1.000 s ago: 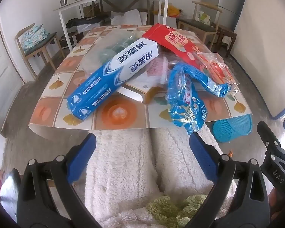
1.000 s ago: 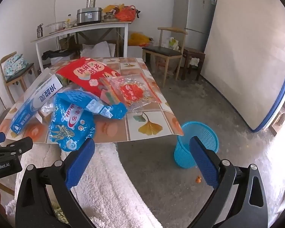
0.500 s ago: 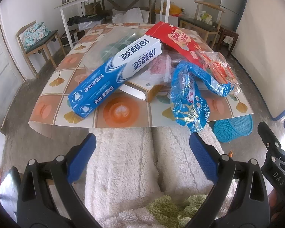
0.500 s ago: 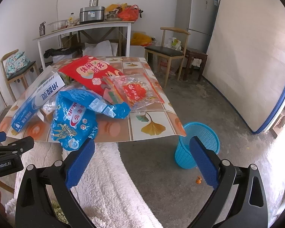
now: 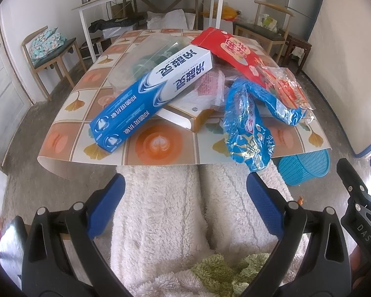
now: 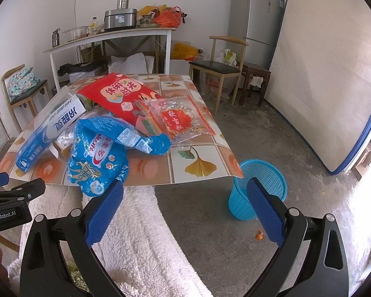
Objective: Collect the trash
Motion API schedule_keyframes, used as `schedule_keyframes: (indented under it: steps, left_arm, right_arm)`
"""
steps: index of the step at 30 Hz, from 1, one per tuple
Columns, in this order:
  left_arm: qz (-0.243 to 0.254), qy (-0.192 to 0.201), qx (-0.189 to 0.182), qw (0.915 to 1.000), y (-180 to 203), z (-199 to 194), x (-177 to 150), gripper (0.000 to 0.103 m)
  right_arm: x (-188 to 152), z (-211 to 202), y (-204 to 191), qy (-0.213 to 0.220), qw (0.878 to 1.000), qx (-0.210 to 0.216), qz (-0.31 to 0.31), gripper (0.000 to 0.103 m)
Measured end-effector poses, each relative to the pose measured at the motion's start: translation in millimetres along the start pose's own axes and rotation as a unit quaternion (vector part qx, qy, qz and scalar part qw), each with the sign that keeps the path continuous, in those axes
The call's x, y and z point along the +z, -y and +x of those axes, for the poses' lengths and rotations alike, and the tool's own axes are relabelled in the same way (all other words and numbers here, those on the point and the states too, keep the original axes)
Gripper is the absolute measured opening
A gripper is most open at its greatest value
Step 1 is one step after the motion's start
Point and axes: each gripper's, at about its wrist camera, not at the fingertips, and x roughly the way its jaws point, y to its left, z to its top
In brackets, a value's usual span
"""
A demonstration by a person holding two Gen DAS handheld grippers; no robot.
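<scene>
Presently the left gripper [image 5: 185, 195] is hovering short of the table [image 5: 160, 153] with jaws spread and gripping nothing, facing the blue-and-white carton [image 5: 150, 96] that is leaning across a flat box [image 5: 188, 118], probably because the litter was dumped in one heap. Further right, the crumpled blue bag [image 6: 96, 158] is drooping over the near edge, with the red packet [image 6: 121, 96] and clear wrapper [image 6: 178, 118] behind, while the right gripper [image 6: 185, 203] is also waiting wide open and empty. Beyond the corner the blue basket [image 6: 257, 188] is standing on the floor, likely placed within reach to receive everything.
</scene>
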Motion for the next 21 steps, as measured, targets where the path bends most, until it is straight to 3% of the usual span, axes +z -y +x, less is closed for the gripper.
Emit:
schedule_keyframes:
  steps: [21]
  left_arm:
    - [-0.002,-0.002,0.0,1.0,-2.3,1.2,-1.7,0.094]
  right_arm:
    - [-2.3,3.2,-1.7,-0.005,1.0,0.006,-0.004,0.097]
